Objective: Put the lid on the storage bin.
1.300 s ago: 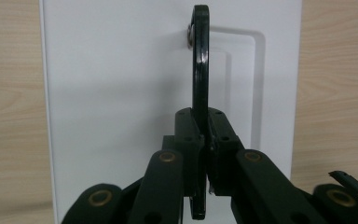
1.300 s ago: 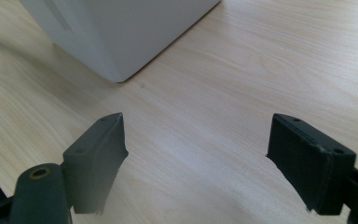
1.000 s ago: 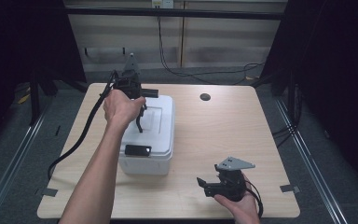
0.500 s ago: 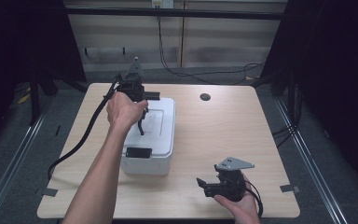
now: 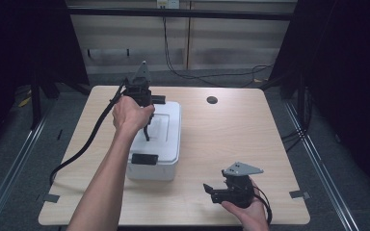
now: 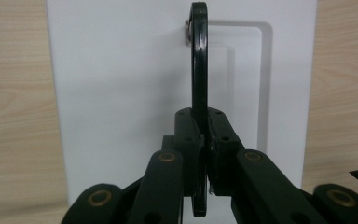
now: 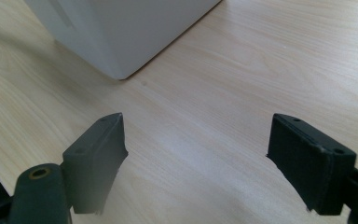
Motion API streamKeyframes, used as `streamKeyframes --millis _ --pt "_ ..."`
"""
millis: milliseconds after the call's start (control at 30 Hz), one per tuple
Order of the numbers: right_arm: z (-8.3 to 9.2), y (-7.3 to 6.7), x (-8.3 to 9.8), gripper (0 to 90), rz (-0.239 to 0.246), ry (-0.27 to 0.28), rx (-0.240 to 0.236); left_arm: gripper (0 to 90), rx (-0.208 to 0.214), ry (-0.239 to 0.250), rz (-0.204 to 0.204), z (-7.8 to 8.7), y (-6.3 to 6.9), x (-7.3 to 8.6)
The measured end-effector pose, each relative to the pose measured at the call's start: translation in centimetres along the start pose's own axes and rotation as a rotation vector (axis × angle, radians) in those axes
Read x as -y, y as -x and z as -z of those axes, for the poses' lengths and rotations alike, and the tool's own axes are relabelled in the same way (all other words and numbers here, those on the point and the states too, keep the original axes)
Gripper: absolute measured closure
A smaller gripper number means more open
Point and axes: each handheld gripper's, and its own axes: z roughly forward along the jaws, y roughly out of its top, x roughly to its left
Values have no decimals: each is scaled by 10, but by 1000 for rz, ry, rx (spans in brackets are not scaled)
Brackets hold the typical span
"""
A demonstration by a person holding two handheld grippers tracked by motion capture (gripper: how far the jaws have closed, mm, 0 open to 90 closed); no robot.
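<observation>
black handle (image 6: 199,70) in shut left claw (image 6: 204,156)

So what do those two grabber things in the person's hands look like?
Both are black. The left gripper and the right gripper each carry a grey three-cornered plate on top. A thick black cable trails from the left one across the table. Their fingers are flat black blocks on arms with brass-coloured pins. The forearms are bare, with no sleeves.

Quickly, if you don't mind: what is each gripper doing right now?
Left gripper: shut on the black handle of the white box.
Right gripper: open, holding nothing, jaws wide apart above the table.
</observation>
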Motion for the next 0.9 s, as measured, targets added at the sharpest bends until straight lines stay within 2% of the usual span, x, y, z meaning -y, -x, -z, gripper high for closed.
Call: streamKeyframes --millis 367,433,567,733,900 --pt "0 -1 0 186 2 -3 -1 846 -2 -7 -7 -1 0 -1" --pt "0 0 0 186 2 -3 0 845 -7 -14 -29 -2 0 -2" --pt "0 0 0 186 3 -3 -1 841 -1 -11 -26 -3 0 -2" --pt "0 0 0 186 2 -4 -2 833 -4 -30 -48 -4 0 -3" --pt "0 0 0 186 1 -3 -2 802 -3 -27 -45 -4 -3 -4"
